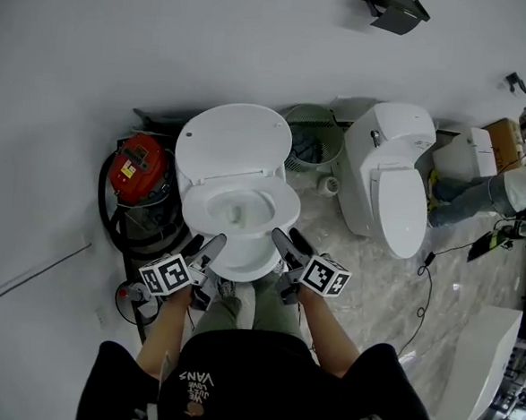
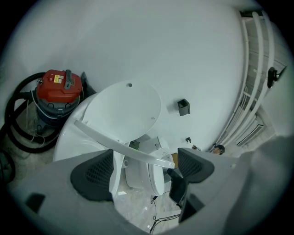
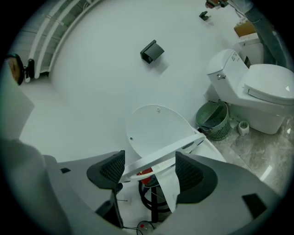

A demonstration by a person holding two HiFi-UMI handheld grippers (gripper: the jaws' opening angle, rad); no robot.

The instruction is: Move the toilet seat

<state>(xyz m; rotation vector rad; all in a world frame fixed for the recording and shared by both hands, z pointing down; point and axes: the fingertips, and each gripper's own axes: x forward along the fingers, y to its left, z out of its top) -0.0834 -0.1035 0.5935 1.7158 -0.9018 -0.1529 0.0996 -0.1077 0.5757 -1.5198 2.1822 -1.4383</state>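
Head view: toilet seat [image 1: 280, 204] is part-raised off the bowl, its front edge at 6 o'clock. Left gripper [image 1: 205, 245] at 7 and right gripper [image 1: 289, 244] at 5 have jaws spread wide, not pinching, with the seat lying across them. Lid [image 1: 232, 144] is already up at 12. Roughly midway; the seat probably has yet to reach the lid.

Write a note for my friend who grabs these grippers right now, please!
Left gripper: jaws open, seat ring passing between them, not clamped.
Right gripper: jaws open, same ring between them.
Things: lid stands up; ring tilted partway above the bowl.
Done: ring's front is off the bowl.
Left: probably raise it to the lid.
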